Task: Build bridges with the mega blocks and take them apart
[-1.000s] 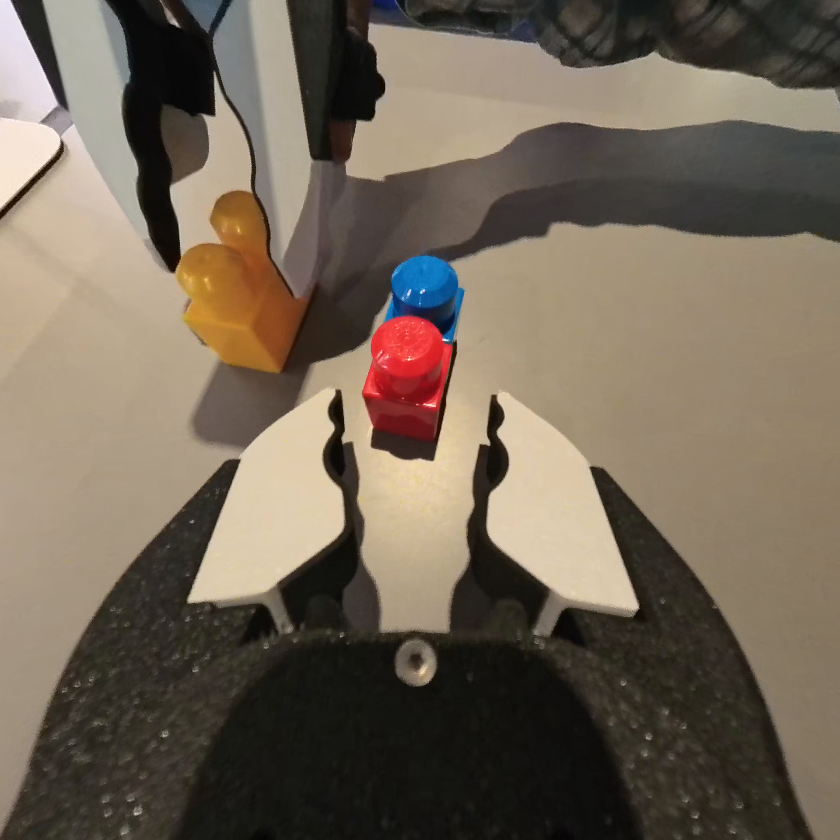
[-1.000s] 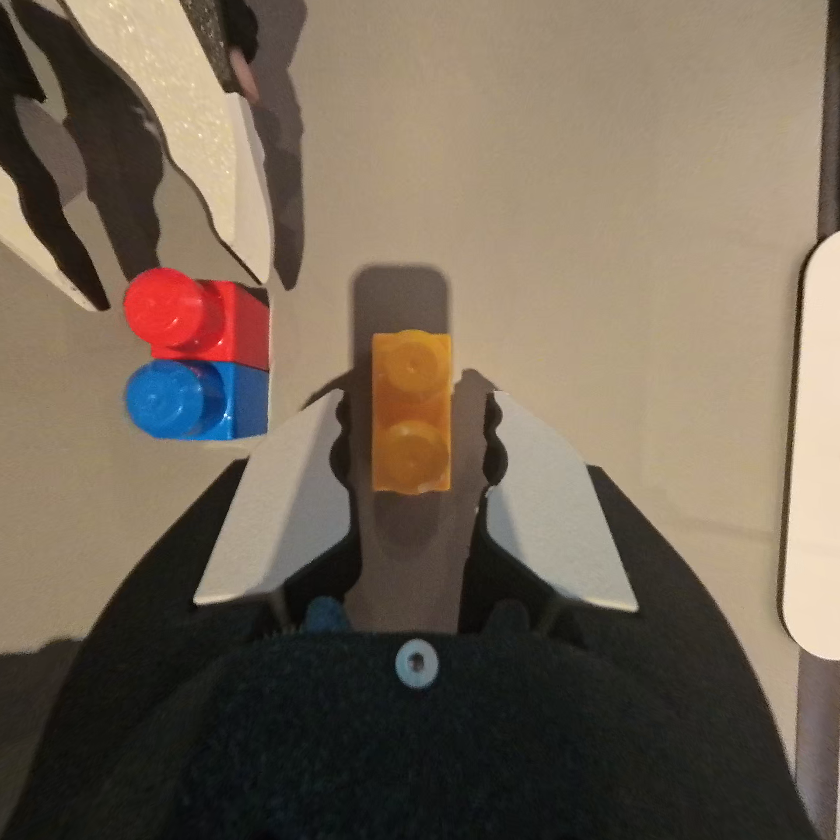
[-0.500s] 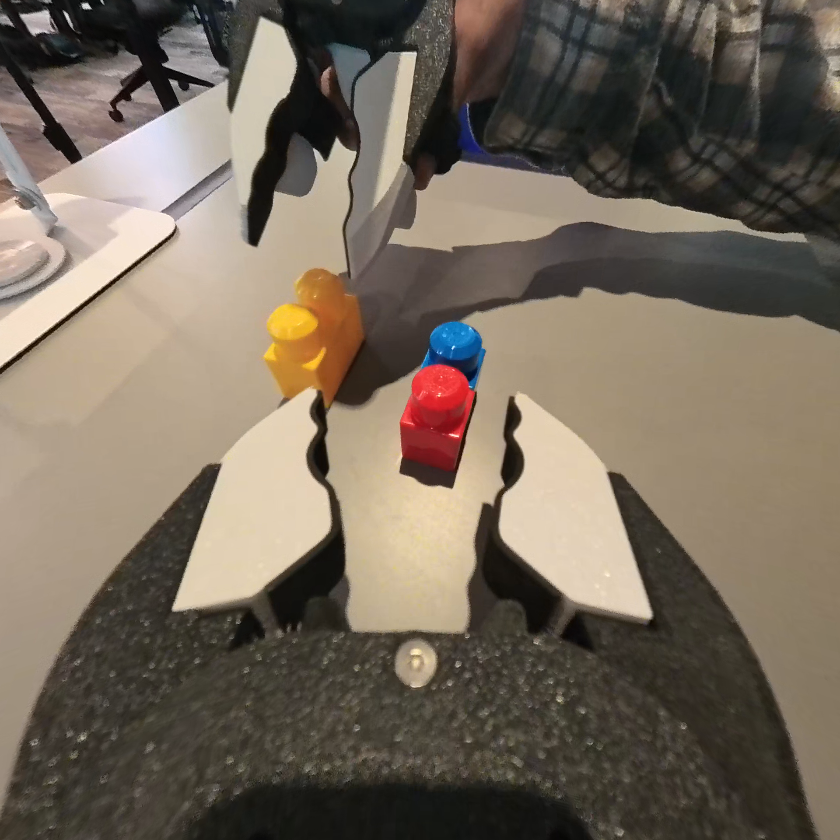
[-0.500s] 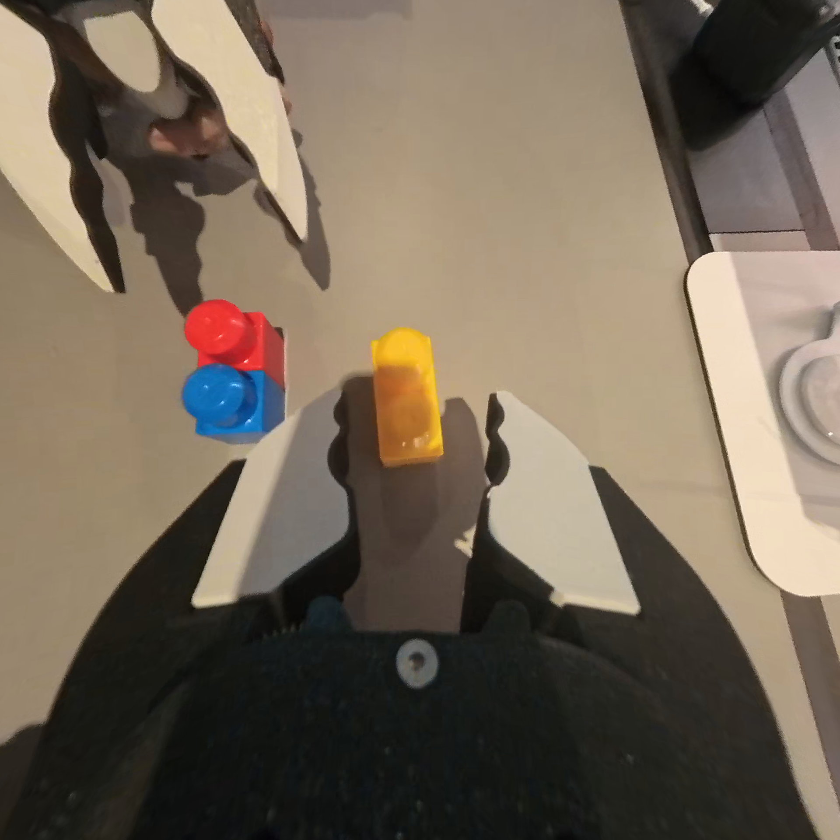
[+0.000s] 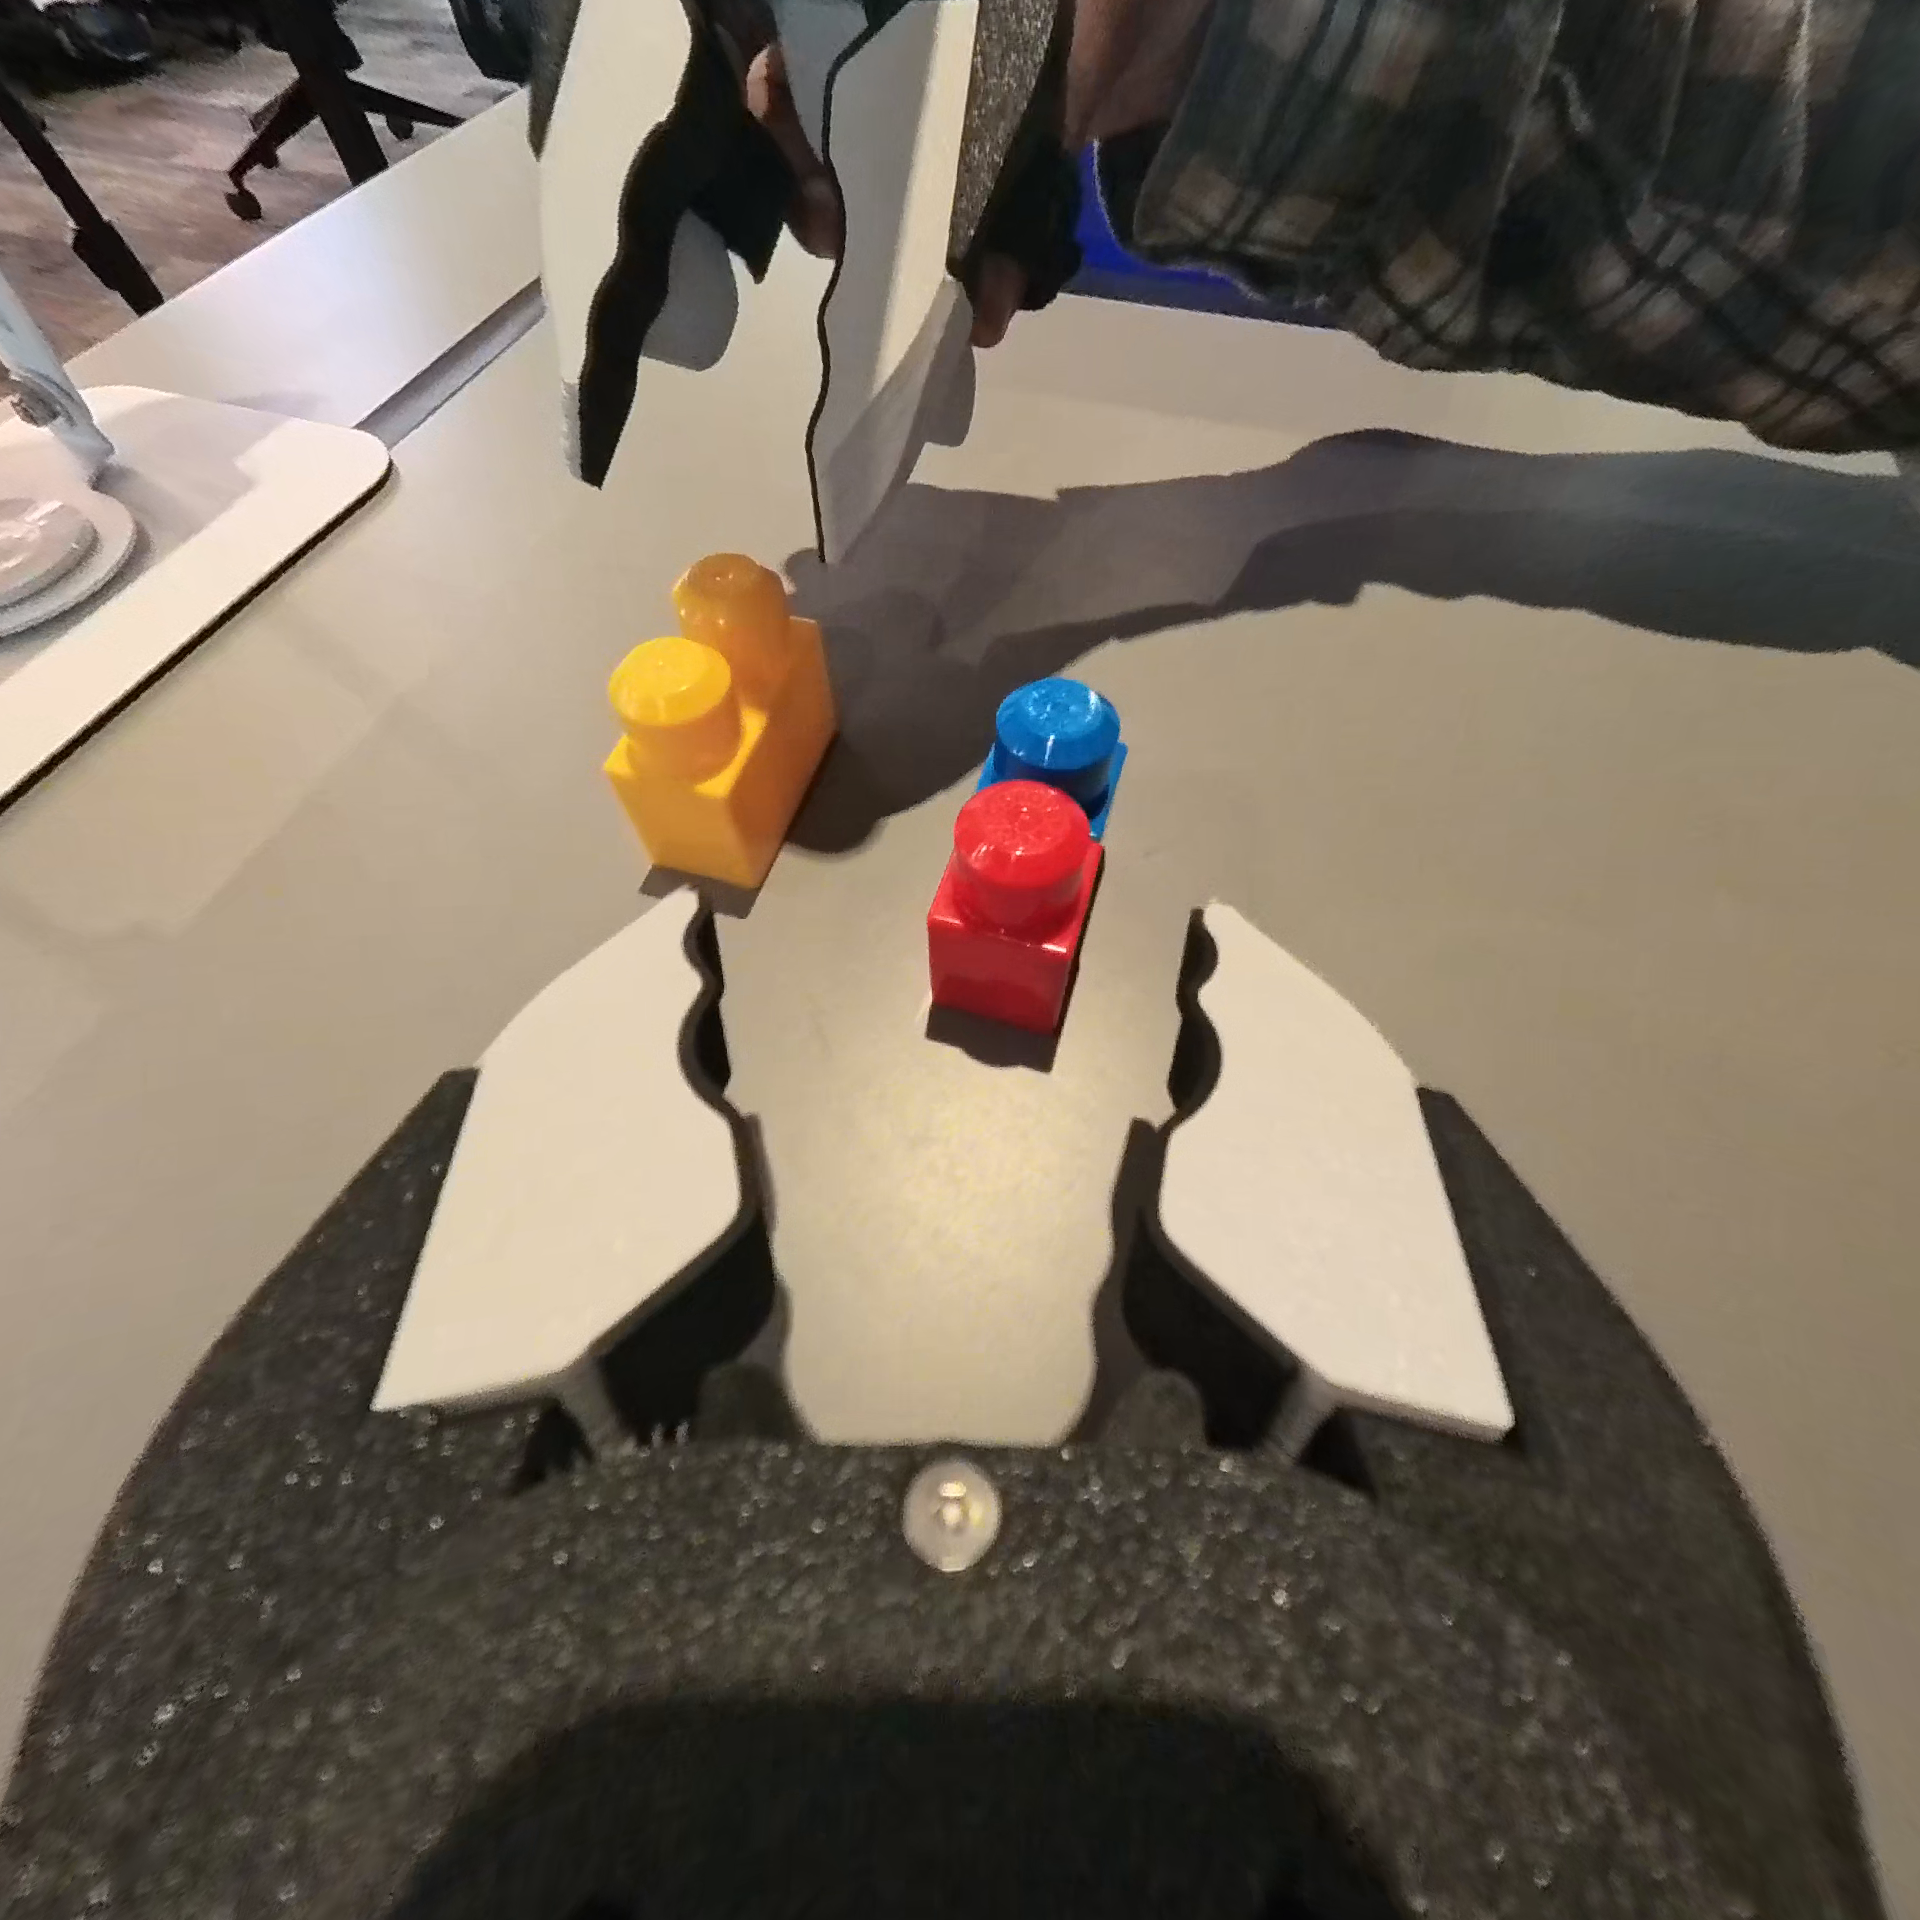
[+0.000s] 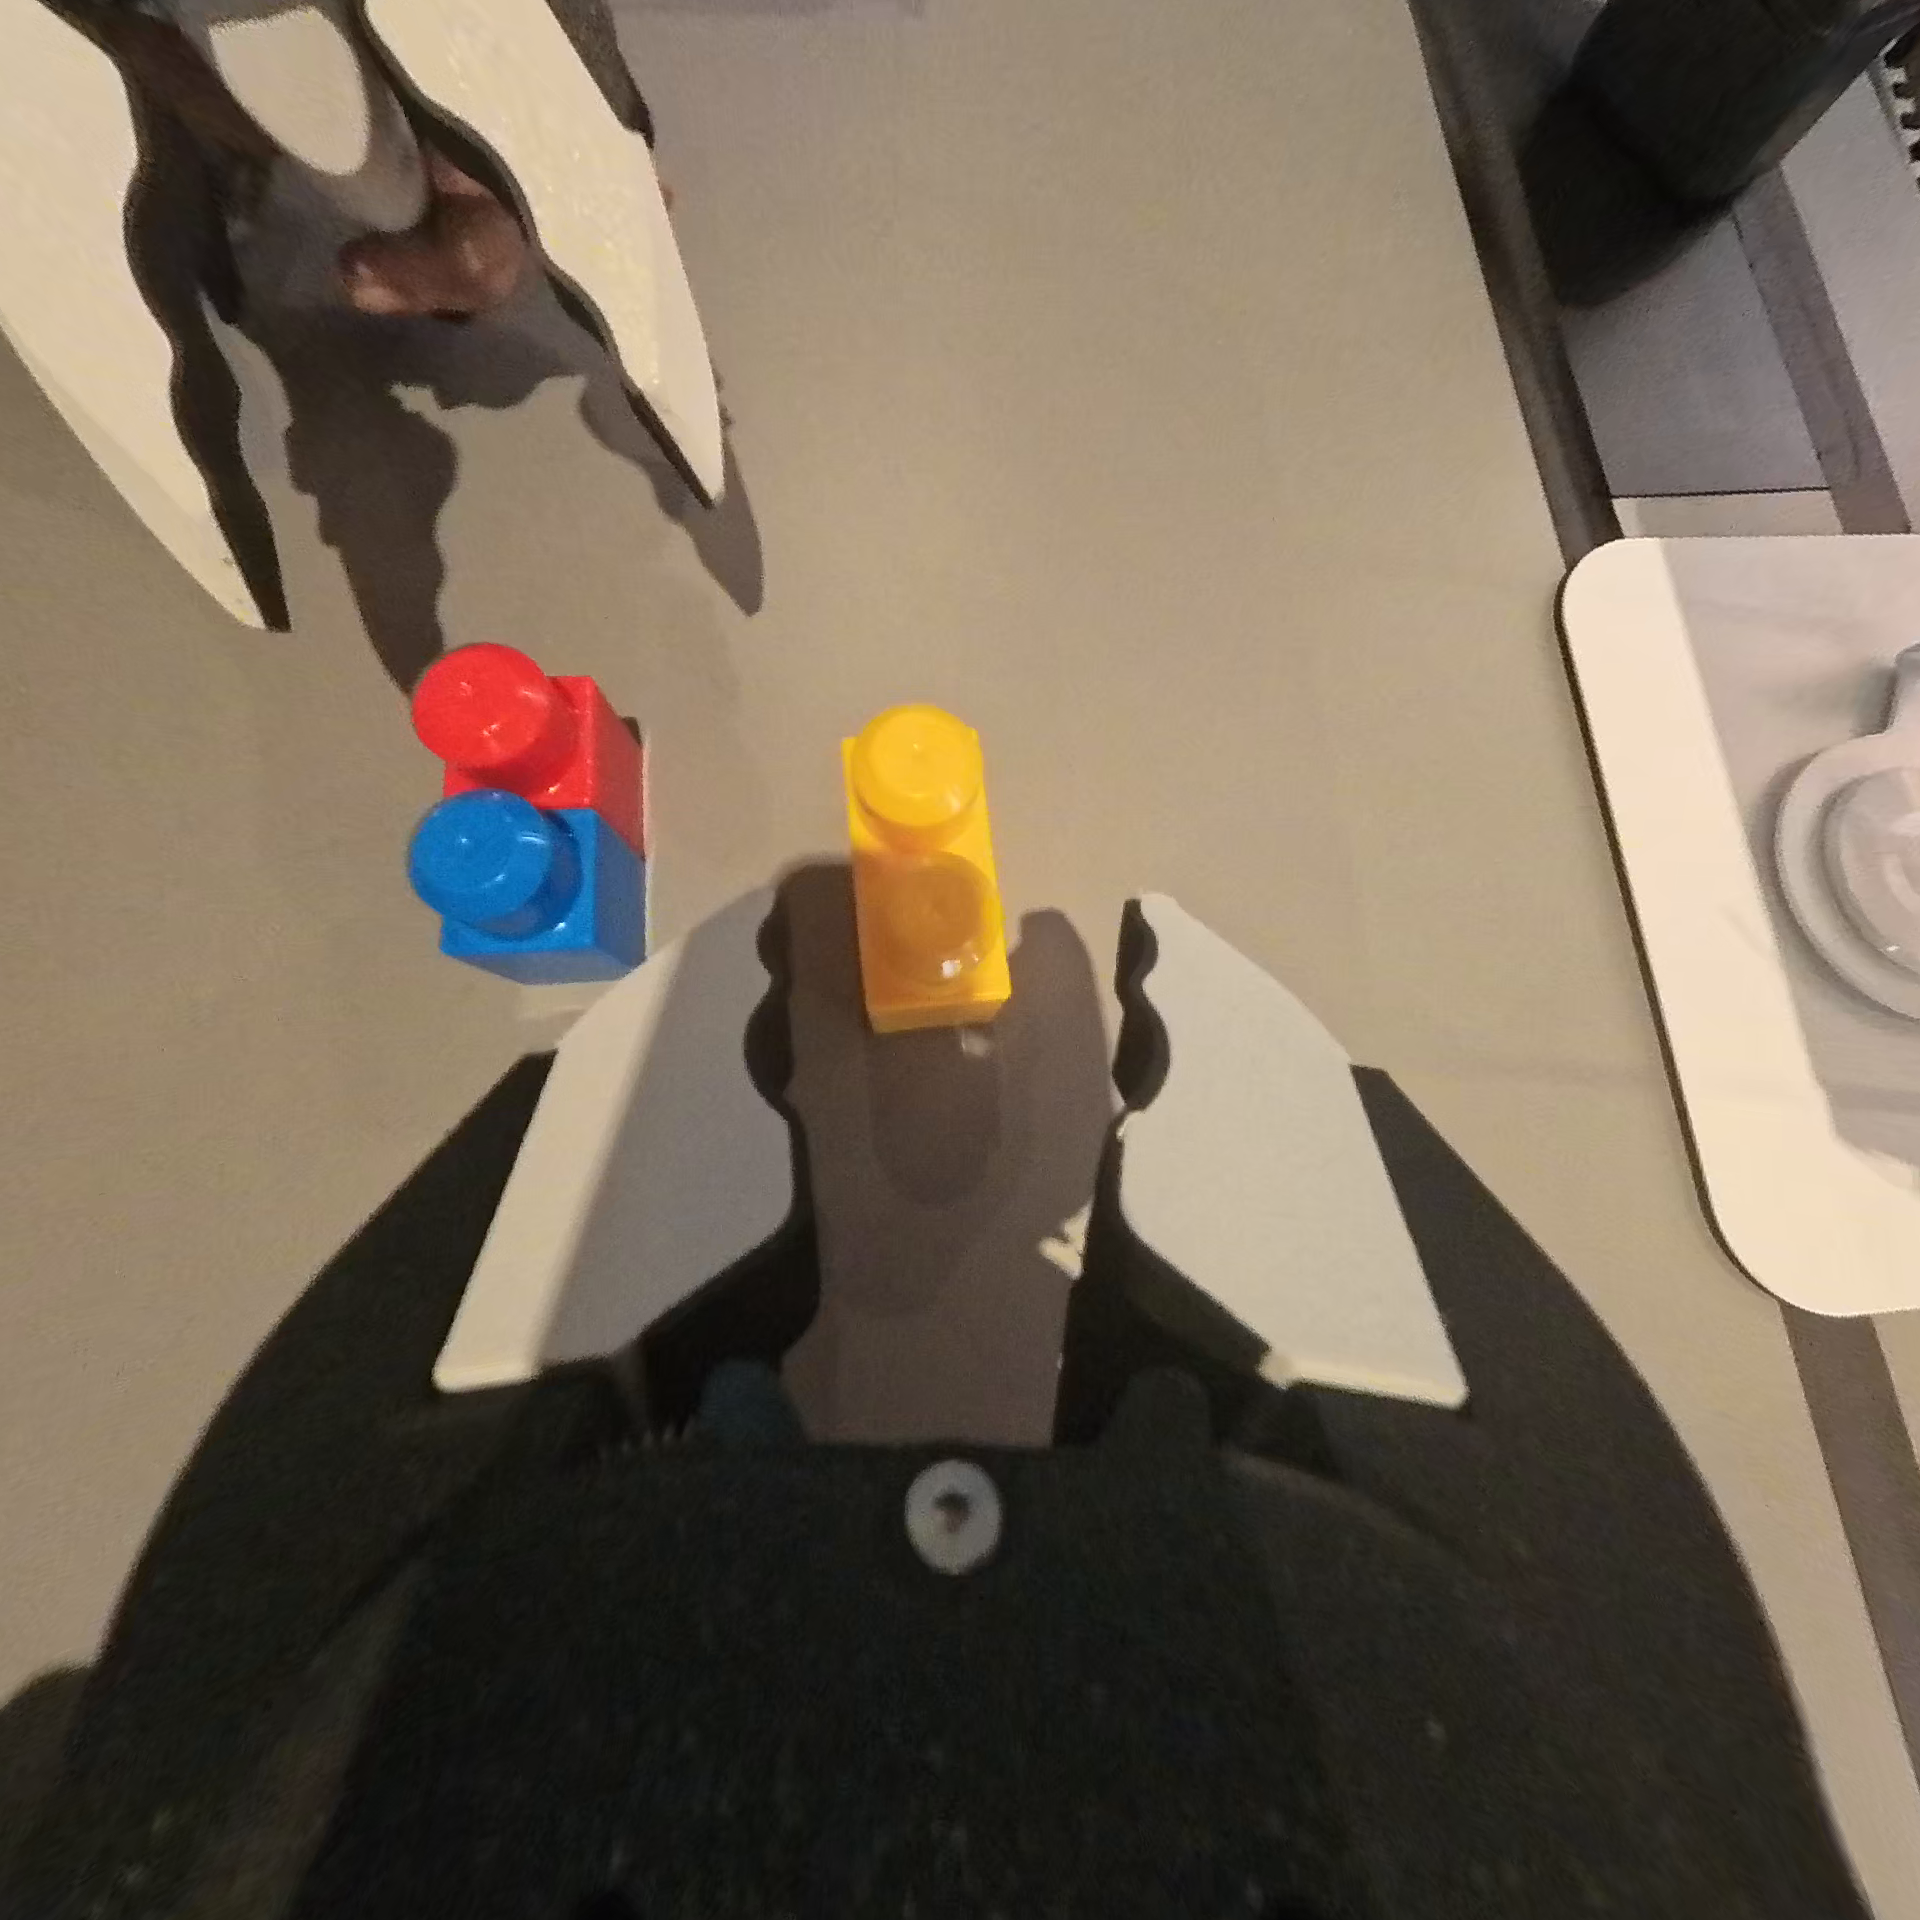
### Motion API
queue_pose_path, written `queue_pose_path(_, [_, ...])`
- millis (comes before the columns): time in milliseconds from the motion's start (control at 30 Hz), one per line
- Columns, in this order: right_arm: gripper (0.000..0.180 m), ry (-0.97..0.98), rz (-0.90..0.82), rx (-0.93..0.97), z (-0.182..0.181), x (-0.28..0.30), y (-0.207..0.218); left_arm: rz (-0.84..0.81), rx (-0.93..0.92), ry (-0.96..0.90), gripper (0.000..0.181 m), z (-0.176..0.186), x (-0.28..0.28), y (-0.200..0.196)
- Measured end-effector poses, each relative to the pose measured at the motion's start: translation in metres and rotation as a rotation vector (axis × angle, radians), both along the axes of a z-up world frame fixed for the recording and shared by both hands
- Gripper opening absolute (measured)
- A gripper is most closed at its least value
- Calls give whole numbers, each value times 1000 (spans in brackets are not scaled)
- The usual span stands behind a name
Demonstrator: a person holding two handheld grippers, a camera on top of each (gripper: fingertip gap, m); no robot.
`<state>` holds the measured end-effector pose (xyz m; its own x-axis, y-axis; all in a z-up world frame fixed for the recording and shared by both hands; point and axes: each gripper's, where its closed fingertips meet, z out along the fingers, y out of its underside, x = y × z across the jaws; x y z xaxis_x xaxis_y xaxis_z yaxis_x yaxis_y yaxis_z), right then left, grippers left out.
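Resting on a matte grey table (image 5: pixel 1455 831), glossy plastic blocks: two-stud yellow block (image 5: pixel 717 748) mid-frame, single-stud red block (image 5: pixel 1008 914) touching blue block (image 5: pixel 1055 743); left gripper (image 5: pixel 945 925) and right gripper (image 6: pixel 945 914) both gape wide, empty.

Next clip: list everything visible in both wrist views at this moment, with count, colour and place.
Yellow block: one, yellow, two studs, upright on the table, left of the red and blue blocks in the left wrist view.
Red block: one, red, single stud, right against the blue block.
Blue block: one, blue, single stud, just beyond the red one.
Table: one, grey, under all the blocks.
Mat: one, white, rounded corners, at the table edge, with a pale stand base on it.
Plaid sleeve: one, dark plaid, top right of the left wrist view.
Left hand-held gripper: open, empty, near the red block.
Right hand-held gripper: open, empty, above the yellow block.
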<state>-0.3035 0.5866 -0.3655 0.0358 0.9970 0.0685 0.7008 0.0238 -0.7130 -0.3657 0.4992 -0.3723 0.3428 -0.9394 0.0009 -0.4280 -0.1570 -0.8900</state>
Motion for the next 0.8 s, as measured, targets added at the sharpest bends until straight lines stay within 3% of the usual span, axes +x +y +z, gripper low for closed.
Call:
queue_pose_path(300, [64,-16,9,18,4,14,-13,6,4,-7,83,3,-7,2])
queue_pose_path(500, [70,-62,43,11,-1,26,-38,4,7,8,82,2,-9,1])
queue_pose_path(800, [65,-211,151,-8,6,14,-83,12,9,39,81,0,-18,3])
